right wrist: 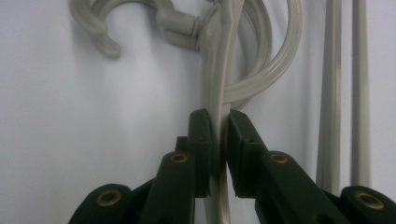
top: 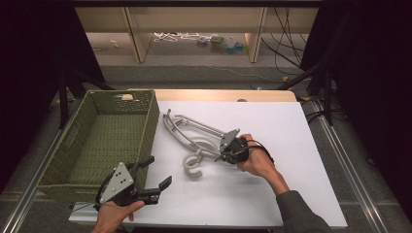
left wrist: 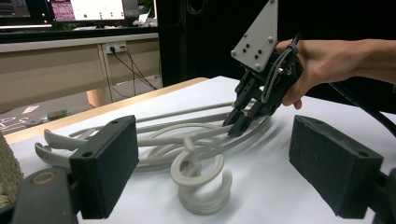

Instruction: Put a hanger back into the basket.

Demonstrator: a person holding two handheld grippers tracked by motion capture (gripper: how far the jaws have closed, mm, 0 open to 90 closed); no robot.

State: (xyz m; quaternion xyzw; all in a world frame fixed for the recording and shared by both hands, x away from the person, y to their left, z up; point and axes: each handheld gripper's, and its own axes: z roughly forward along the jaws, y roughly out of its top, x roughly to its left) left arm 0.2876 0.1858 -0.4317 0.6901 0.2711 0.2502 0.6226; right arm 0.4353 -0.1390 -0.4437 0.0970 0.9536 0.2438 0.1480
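Note:
A stack of grey plastic clothes hangers (top: 192, 138) lies on the white table (top: 272, 121), hooks curling toward the front. My right gripper (top: 216, 156) reaches in from the right, shut on one thin hanger arm (right wrist: 218, 74). Both pads of the right gripper (right wrist: 219, 122) press on that arm from either side. From the left gripper view the hangers (left wrist: 187, 140) lie flat on the table, and the right gripper (left wrist: 236, 126) pinches them from above at a slant. Near the front left edge, my left gripper (top: 156, 172) stands open with nothing between its pads (left wrist: 105, 170).
A green woven basket (top: 149, 124) stands at the table's left, close beside the hangers' shoulder ends. Wooden shelf legs and loose cables (top: 175, 36) lie on the floor beyond the table. Dark frame rails run along both sides.

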